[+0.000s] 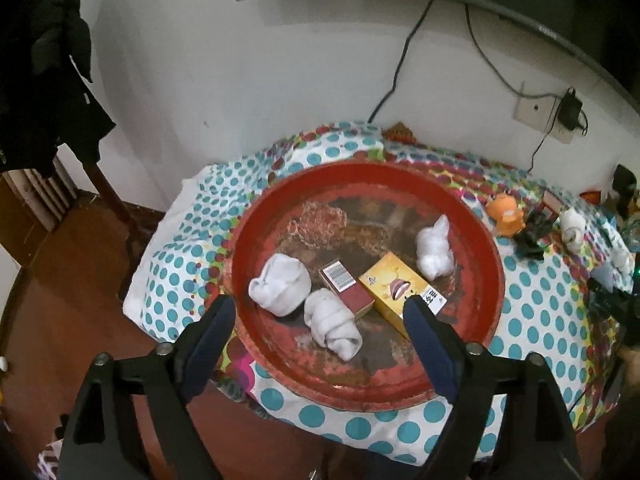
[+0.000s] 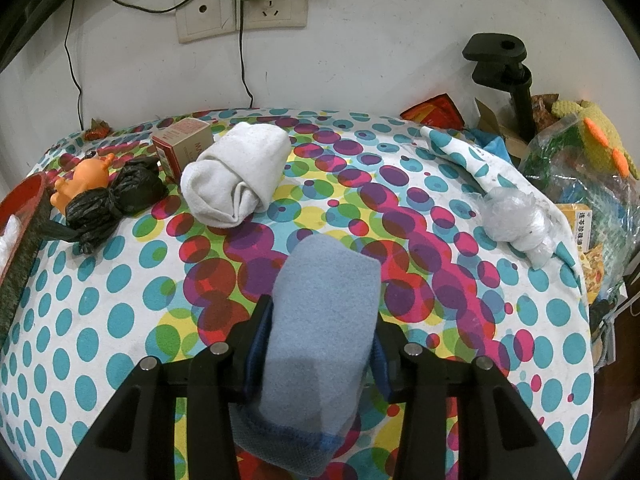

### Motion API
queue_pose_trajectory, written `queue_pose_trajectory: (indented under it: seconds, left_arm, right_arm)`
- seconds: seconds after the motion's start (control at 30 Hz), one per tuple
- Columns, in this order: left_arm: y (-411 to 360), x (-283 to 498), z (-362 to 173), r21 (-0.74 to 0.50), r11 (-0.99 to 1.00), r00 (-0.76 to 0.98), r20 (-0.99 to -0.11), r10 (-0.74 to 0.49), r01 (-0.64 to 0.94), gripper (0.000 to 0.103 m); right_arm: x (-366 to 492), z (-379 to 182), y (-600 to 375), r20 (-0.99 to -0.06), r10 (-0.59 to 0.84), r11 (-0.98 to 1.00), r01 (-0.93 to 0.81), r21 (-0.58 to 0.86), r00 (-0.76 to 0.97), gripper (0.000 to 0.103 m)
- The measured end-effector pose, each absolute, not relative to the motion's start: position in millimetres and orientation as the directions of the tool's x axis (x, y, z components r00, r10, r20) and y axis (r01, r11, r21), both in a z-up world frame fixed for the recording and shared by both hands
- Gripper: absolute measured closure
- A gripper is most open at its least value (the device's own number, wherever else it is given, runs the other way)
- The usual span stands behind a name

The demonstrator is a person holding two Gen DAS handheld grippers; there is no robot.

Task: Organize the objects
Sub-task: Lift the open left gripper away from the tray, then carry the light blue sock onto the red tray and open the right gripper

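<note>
A round red tray [image 1: 256,216] on the dotted tablecloth holds three white rolled cloths [image 1: 280,286], a red-brown box [image 1: 346,286] and a yellow box [image 1: 396,292]. My left gripper [image 1: 320,312] is open and empty over the tray's near rim. My right gripper [image 2: 320,320] is shut on a light blue folded cloth [image 2: 320,320], held above the tablecloth. In the right wrist view a white rolled cloth [image 2: 236,168], a black bag bundle [image 2: 112,200], an orange toy [image 2: 82,184], a small red box [image 2: 184,144] and a clear plastic bundle [image 2: 516,220] lie on the table.
A wall with sockets [image 2: 240,12] and cables stands behind the table. A black clamp stand [image 2: 504,68], bags and a yellow-green plush [image 2: 596,136] crowd the right edge. A dark chair [image 1: 60,92] stands at the left. The tray's edge [image 2: 24,208] shows at left.
</note>
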State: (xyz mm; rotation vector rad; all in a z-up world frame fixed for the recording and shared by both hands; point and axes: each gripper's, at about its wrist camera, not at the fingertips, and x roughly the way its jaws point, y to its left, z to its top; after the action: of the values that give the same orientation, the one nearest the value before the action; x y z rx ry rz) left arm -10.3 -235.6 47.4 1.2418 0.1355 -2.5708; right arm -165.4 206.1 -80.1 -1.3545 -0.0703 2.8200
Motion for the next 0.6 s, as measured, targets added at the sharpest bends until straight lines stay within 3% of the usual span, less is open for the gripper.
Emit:
queue_pose_trajectory:
  seconds: [0.17,0.33,0.6]
  left_arm:
    - [-246,-9,46,0.001,-0.954,-0.574,-0.799,-0.18,0.299,0.017]
    - [-263,-9,37,-0.002,-0.934,-0.532,-0.822,-0.201,0.357,0.015]
    - [-284,-2,37,0.004,-0.911,-0.503,-0.832,-0.232,0.413,0.011]
  right_arm:
    - [-163,-79,198,-0.771,0.071,-0.996,0.001,-0.093,-0.633,0.072]
    - [-158,-75,194,-0.772,0.055,-0.998,-0.039,-0.039,-0.633,0.074]
    - [-148,-52,146,-0.755,-0.024,-0.998,0.061,-0.021,-0.655,0.074]
